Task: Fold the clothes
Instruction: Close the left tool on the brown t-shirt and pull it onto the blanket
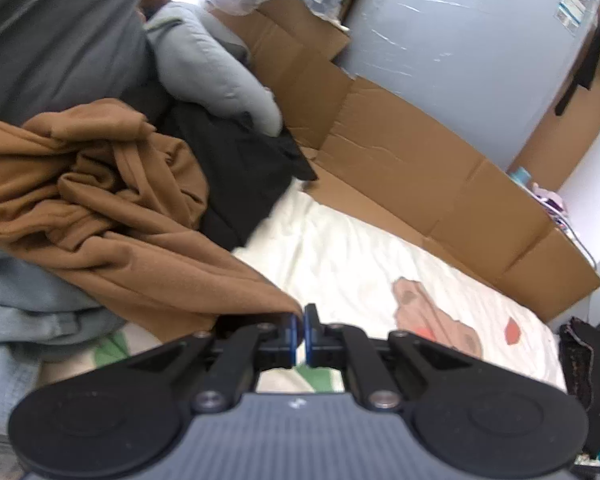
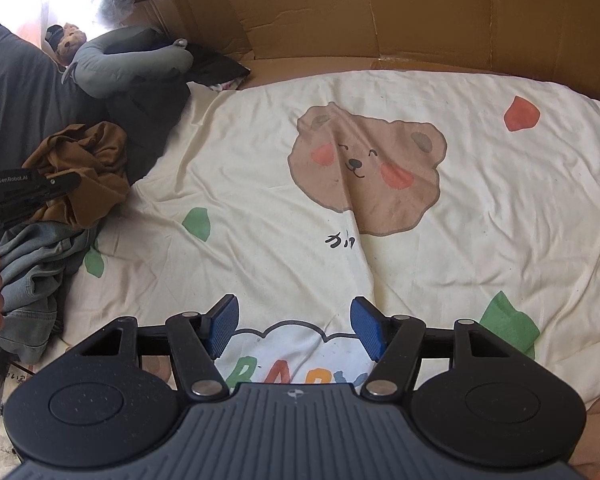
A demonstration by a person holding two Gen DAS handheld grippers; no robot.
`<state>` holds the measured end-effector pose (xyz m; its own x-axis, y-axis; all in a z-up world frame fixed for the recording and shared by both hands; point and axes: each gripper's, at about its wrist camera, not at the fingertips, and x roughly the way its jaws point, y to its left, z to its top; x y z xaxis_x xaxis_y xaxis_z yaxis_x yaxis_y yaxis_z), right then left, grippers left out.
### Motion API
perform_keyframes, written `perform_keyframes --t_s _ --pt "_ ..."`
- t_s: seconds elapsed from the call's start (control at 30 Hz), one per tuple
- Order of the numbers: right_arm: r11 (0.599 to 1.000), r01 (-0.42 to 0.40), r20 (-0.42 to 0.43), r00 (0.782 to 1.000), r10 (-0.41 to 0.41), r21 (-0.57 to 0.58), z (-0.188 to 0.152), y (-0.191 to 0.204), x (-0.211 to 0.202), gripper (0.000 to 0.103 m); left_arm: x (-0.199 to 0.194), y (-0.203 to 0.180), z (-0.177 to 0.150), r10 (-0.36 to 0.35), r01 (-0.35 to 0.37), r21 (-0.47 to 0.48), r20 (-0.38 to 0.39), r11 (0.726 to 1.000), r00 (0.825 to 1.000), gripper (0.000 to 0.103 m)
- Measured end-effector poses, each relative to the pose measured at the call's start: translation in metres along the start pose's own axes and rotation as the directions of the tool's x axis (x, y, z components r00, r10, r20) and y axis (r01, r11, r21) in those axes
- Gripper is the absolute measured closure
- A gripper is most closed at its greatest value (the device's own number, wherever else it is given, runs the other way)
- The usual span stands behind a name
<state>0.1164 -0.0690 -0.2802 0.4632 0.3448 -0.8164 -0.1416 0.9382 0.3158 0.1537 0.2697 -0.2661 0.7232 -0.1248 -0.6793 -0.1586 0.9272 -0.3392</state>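
Crumpled brown cotton garment (image 1: 112,216) lay pinched by the left gripper (image 1: 303,326), atop faded denim jeans (image 2: 32,264); the right gripper (image 2: 294,328) gaped over the cream bear-print duvet (image 2: 480,220).

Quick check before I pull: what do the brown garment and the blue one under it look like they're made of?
The brown garment, pinched at an edge by the left gripper, looks like a soft matte knit, perhaps jersey or fleece: it drapes in rounded folds with no sheen. The blue garment looks like faded denim, judging by its stiffer creases, washed colour and stitched seams. Neither weave is sharp enough to confirm.

Two grippers (image 1: 303,320) (image 2: 292,326), three garments (image 1: 140,216) (image 2: 32,264) (image 1: 244,184)
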Motion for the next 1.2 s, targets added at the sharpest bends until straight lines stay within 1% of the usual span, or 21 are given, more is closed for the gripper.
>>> perform_keyframes --t_s 0.23,0.4,0.57,0.7,0.77,0.83,0.9,0.97,1.0,1.03,1.1,1.13,1.2 --pt "1.000 -0.004 0.005 1.000 0.004 0.006 0.001 0.000 -0.002 0.037 0.003 -0.026 -0.008 -0.049 0.049 -0.001 -0.001 0.999 0.999 0.100" --pt "1.000 0.002 0.012 1.000 -0.002 0.012 0.003 -0.003 -0.003 0.037 0.003 -0.054 -0.014 -0.142 0.143 0.038 -0.025 0.989 0.990 0.101" --pt "1.000 0.014 0.022 1.000 -0.014 0.026 0.005 -0.010 -0.006 0.037 0.011 -0.090 -0.031 -0.225 0.229 0.042 -0.086 0.973 0.971 0.101" --pt "0.999 0.023 0.031 0.999 -0.024 0.037 0.007 -0.015 -0.008 0.037 0.015 -0.116 -0.048 -0.293 0.301 0.042 -0.136 0.953 0.946 0.101" --pt "0.999 0.027 0.035 0.999 -0.029 0.042 0.008 -0.017 -0.009 0.037 0.020 -0.123 -0.055 -0.308 0.321 0.042 -0.182 0.946 0.934 0.100" --pt "0.998 0.032 0.038 0.999 -0.034 0.048 0.009 -0.020 -0.010 0.037 0.028 -0.126 -0.057 -0.288 0.305 0.051 -0.212 0.951 0.934 0.097" --pt "0.998 0.036 0.039 0.998 -0.038 0.052 0.008 -0.023 -0.011 0.037 0.022 -0.122 -0.061 -0.275 0.294 0.060 -0.219 0.954 0.936 0.090" --pt "0.998 0.038 0.039 0.998 -0.040 0.055 0.007 -0.025 -0.012 0.037 0.016 -0.115 -0.065 -0.265 0.285 0.058 -0.226 0.957 0.937 0.086" --pt "0.998 0.039 0.039 0.998 -0.041 0.056 0.007 -0.025 -0.012 0.037 0.014 -0.110 -0.065 -0.253 0.272 0.055 -0.227 0.961 0.940 0.081" --pt "0.998 0.039 0.038 0.998 -0.041 0.057 0.006 -0.026 -0.012 0.037 0.011 -0.105 -0.066 -0.239 0.257 0.053 -0.229 0.965 0.944 0.078" --pt "0.997 0.039 0.036 0.999 -0.041 0.060 0.005 -0.027 -0.011 0.037 0.004 -0.092 -0.066 -0.198 0.216 0.060 -0.230 0.974 0.953 0.067" --pt "0.997 0.037 0.035 0.999 -0.039 0.061 0.004 -0.027 -0.011 0.037 0.001 -0.084 -0.066 -0.173 0.191 0.060 -0.228 0.980 0.958 0.064" --pt "0.998 0.032 0.033 0.999 -0.034 0.061 0.003 -0.025 -0.009 0.037 -0.006 -0.067 -0.065 -0.113 0.128 0.055 -0.224 0.990 0.968 0.054"
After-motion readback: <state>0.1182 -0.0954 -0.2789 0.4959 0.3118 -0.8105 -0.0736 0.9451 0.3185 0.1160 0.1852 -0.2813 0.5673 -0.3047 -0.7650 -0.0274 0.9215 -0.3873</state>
